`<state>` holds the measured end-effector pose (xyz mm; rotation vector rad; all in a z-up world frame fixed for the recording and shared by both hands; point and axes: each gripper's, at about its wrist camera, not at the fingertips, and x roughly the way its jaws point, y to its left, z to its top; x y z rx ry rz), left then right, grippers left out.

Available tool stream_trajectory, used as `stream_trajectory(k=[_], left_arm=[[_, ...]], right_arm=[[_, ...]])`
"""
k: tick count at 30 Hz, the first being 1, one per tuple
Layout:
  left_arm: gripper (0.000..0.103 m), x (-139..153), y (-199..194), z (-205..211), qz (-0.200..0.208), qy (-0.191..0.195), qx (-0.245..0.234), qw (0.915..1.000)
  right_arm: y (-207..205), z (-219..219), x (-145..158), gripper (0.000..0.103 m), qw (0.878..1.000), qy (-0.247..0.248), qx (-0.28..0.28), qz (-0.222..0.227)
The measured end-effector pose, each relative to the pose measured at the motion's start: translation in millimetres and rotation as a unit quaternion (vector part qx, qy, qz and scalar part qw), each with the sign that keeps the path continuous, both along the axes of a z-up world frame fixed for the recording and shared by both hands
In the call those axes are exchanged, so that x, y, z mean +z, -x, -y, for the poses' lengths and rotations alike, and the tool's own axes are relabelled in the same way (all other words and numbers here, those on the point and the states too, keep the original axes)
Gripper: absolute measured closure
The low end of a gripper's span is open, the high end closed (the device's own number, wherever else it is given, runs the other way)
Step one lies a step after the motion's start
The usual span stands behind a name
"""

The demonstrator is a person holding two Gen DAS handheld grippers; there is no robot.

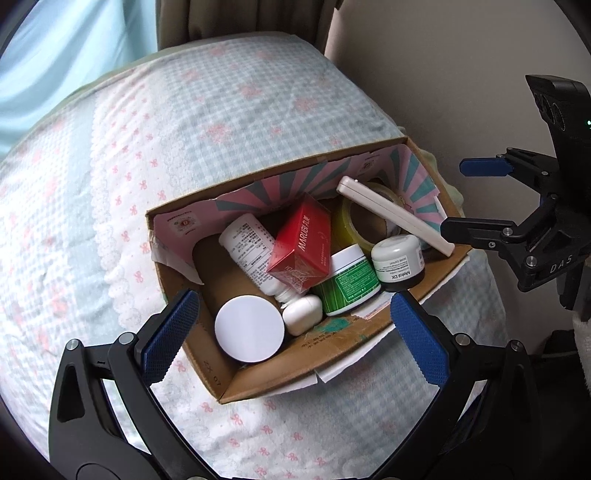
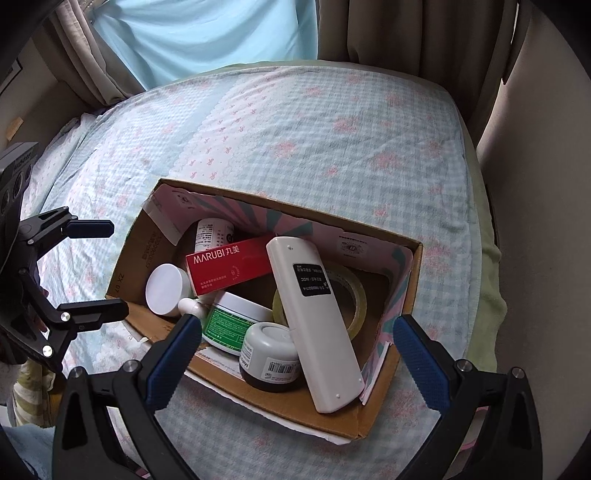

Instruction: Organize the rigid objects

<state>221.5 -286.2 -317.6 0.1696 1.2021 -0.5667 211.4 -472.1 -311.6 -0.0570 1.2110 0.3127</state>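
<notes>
A cardboard box [image 1: 258, 384] [image 2: 369, 413] on the bed holds a red Marubi box [image 1: 301, 247] [image 2: 229, 269], a white remote [image 1: 395, 214] [image 2: 314, 325], a tape roll [image 1: 354, 225] [image 2: 356, 299], a green-label jar [image 1: 351, 284] [image 2: 232, 321], a white-and-black jar [image 1: 397, 262] [image 2: 269, 354], a white bottle [image 1: 247, 247] [image 2: 210, 232], a white-lid jar [image 1: 249, 328] [image 2: 164, 290] and a small white case [image 1: 301, 315]. My left gripper [image 1: 291, 343] [image 2: 99, 269] is open and empty above the box's near left. My right gripper [image 2: 295, 358] [image 1: 461, 195] is open and empty over the right end.
The box sits on a bed [image 1: 110, 184] [image 2: 295, 140] with a checked blue and pink cover. Curtains [image 2: 406, 29] and a wall [image 1: 443, 55] stand behind the bed. The bed edge drops off at the right [image 2: 491, 295].
</notes>
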Motion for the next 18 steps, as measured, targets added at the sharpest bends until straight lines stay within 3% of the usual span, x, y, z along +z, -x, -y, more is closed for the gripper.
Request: stream_trajectory(k=[10, 18], left_arm=[[0.000, 79.5, 35.9, -62.7, 0.048, 0.029, 0.012, 0.9984], [0.000, 195.7, 69.8, -150.0, 0.120, 0.048, 0.081, 0.9883]], right_arm=[[23.3, -50.7, 65.4, 0.000, 0.999, -0.013, -0.025, 0.032], [64.8, -121.7, 172.7, 0.000, 0.995, -0.014, -0.046, 0.086]])
